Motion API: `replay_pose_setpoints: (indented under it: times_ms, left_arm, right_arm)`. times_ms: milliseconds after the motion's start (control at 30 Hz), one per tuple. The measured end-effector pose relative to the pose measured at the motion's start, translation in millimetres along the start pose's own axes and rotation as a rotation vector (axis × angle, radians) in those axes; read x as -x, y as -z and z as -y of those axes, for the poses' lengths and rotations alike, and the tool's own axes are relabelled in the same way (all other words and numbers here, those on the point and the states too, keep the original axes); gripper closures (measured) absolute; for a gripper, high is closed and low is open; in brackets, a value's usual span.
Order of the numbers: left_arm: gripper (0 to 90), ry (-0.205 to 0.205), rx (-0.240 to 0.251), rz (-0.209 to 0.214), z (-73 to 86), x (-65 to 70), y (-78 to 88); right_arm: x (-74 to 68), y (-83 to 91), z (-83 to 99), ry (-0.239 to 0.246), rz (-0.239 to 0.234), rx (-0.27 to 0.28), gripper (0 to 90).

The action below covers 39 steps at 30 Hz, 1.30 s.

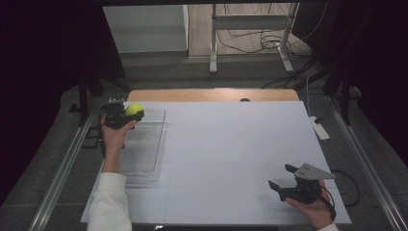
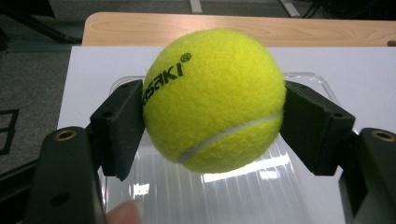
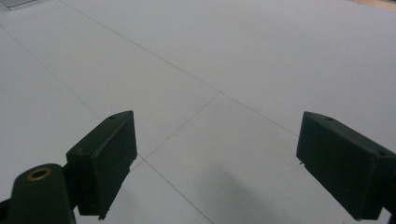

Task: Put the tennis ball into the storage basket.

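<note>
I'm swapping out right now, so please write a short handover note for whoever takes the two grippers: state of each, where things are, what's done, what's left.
Left gripper: shut on the yellow tennis ball, one pad on each side, held in the air above the far end of the clear plastic tray at the table's left.
Right gripper: open, nothing between its jaws, over the bare white table at near right.
Done: ball gripped and brought over the tray.
Left, most likely: lower the ball into the tray and let go. The ball does not yet touch the tray.
</note>
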<state>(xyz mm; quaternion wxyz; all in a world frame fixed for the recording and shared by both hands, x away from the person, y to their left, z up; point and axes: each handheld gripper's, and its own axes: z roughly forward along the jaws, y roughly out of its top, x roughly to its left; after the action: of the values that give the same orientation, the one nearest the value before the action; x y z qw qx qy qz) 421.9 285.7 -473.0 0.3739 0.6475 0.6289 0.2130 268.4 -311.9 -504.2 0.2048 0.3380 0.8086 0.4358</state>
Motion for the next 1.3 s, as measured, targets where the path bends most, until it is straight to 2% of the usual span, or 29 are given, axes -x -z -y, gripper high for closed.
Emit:
replay_pose_setpoints:
  times_ms: [133,567,933,1167,1300]
  left_arm:
    - [27.0,0.005,-0.01,-0.006,1.3,-1.1,-2.8]
    - [27.0,-0.014,-0.048,-0.051,4.6,-1.9,-9.8]
    - [26.8,-0.076,-0.117,-0.093,7.7,2.8,-17.5]
    - [26.9,-0.079,-0.121,-0.087,8.2,3.0,-16.3]
    - [26.8,-0.09,-0.139,-0.088,9.0,4.7,-15.0]
  right_arm:
    - [-0.1,-0.3,0.0,0.0,-0.004,0.001,12.5]
    - [-0.3,-0.1,-0.1,-0.001,-0.002,0.001,12.6]
    - [-0.1,-0.1,0.0,0.0,-0.002,0.001,12.6]
    - [-0.1,0.0,0.0,0.0,0.0,0.001,12.6]
    - [-0.1,0.4,-0.1,0.0,0.003,0.001,12.6]
